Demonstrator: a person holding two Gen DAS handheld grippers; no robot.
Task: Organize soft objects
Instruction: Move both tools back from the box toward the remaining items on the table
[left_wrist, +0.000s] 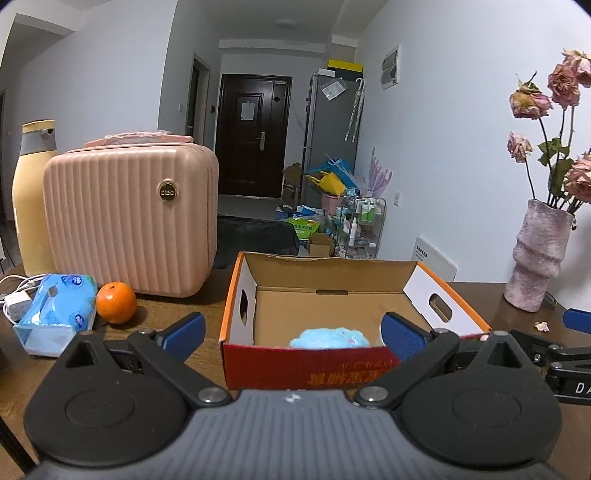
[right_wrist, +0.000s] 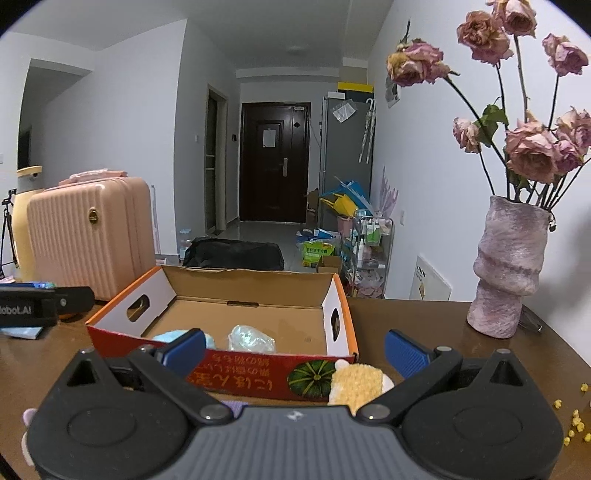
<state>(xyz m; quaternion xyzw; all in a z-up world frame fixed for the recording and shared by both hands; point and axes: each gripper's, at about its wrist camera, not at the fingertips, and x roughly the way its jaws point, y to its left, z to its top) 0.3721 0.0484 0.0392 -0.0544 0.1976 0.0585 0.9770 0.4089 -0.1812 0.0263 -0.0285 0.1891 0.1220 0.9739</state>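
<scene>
The cardboard box sits open-topped on the counter, serving as the collection point for the soft items. Two are already inside, against the near wall: a blue fluffy toy and a pale, wrapped-looking bundle just beside it. The rest of the box floor is bare, so room remains for more.

The left gripper is spread wide and holds nothing. It is poised in front of the box's near wall, its right finger over the box's near right corner, and the blue toy shows between the fingers. Whether it is positioned for a release or for a pick cannot be determined.

The right gripper is likewise wide and empty, facing the same box from the near side. Directly in front of it, outside the box and against the printed front wall, lies a yellow knitted plush, near the gripper's right finger. A lilac fragment beneath the gripper body may belong to another soft item; this is too hidden to confirm.

Assessment: the yellow plush is the most likely next item, since it lies outside the box within the right gripper's reach. A soft pack of tissues beside the orange on the left may also qualify.

Hazard: the vase of dried roses stands to the right; yellow crumbs litter the counter nearby.
</scene>
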